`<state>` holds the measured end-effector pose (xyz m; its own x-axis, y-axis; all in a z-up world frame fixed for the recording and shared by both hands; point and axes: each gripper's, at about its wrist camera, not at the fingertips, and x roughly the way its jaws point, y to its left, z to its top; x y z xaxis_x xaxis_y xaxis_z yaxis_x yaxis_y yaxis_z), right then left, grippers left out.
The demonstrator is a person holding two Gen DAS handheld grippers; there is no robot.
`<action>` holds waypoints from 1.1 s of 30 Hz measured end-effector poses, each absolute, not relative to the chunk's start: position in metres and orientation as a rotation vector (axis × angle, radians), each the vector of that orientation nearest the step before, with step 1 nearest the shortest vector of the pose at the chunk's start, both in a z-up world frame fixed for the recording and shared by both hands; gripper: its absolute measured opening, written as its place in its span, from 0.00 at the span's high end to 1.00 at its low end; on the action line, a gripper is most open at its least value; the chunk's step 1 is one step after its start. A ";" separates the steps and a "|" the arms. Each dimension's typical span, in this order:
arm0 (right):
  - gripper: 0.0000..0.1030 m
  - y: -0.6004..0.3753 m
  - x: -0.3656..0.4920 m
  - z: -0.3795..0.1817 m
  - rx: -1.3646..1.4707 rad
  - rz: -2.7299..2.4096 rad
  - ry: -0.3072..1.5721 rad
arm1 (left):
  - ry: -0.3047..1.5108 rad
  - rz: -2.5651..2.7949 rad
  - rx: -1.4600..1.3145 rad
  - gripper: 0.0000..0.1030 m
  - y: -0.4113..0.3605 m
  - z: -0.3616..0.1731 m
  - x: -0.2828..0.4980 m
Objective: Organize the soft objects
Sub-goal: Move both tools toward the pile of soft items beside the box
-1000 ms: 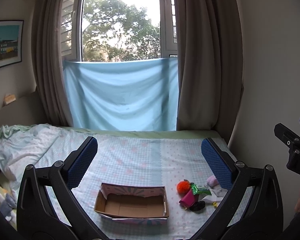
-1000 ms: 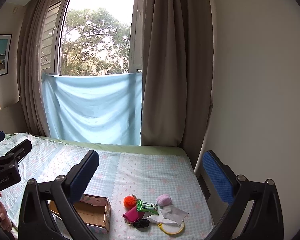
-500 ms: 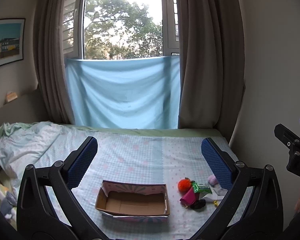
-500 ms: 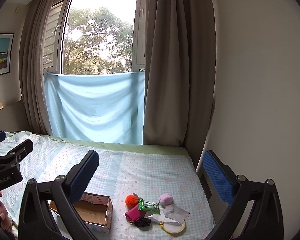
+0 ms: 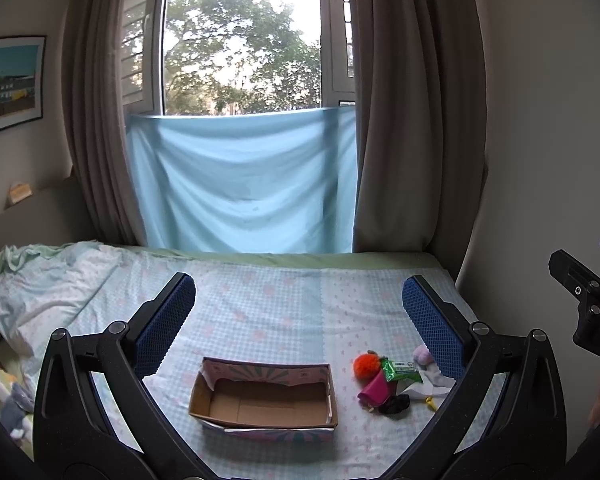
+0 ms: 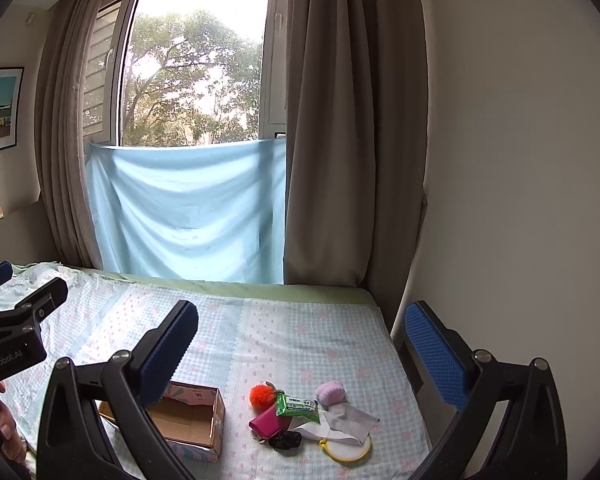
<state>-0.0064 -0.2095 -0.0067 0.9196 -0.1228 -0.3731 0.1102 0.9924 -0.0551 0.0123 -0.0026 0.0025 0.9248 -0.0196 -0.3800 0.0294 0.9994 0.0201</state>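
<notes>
An empty open cardboard box (image 5: 265, 398) (image 6: 192, 420) sits on the checked bed sheet. To its right lies a small pile: an orange pompom (image 6: 261, 395) (image 5: 366, 365), a green packet (image 6: 298, 405) (image 5: 401, 370), a magenta pouch (image 6: 269, 424) (image 5: 376, 391), a black scrunchie (image 6: 286, 439), a lilac puff (image 6: 330, 392), grey and white cloths (image 6: 350, 418) and a yellow hoop (image 6: 346, 449). My left gripper (image 5: 298, 312) hangs open high above the box. My right gripper (image 6: 300, 336) is open too, above the pile. Both hold nothing.
The bed (image 6: 300, 336) runs to a wall (image 6: 520, 200) on the right and a window with brown curtains (image 6: 340, 140) and a blue cloth (image 5: 244, 184) at the back. Rumpled bedding (image 5: 40, 280) lies at the left. A hand (image 6: 8, 432) holds the other gripper's handle.
Both views have tilted slightly; the box and pile sit a little lower or nearer in frame. Both grippers stay open and nothing on the bed has moved.
</notes>
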 end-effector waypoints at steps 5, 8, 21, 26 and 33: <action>0.00 -0.207 -0.008 -0.007 -0.033 -0.123 0.392 | 0.397 -0.027 0.027 0.00 -0.002 0.001 0.014; 0.00 -0.207 -0.006 -0.008 -0.030 -0.125 0.397 | 0.403 -0.028 0.025 0.00 0.000 0.000 0.017; 0.00 -0.203 0.003 -0.011 -0.029 -0.132 0.420 | 0.445 -0.034 0.015 0.00 0.006 -0.011 0.031; 0.00 -0.203 0.012 -0.022 -0.011 -0.135 0.444 | 0.485 -0.036 0.028 0.00 0.013 -0.019 0.039; 0.00 -0.214 0.034 -0.050 0.034 -0.195 0.529 | 0.605 -0.115 0.074 0.00 0.014 -0.047 0.070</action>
<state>0.0339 -0.2143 -0.0505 0.8452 -0.1758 -0.5048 0.1935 0.9809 -0.0175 0.0698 0.0139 -0.0472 0.8163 -0.0862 -0.5712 0.1296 0.9909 0.0357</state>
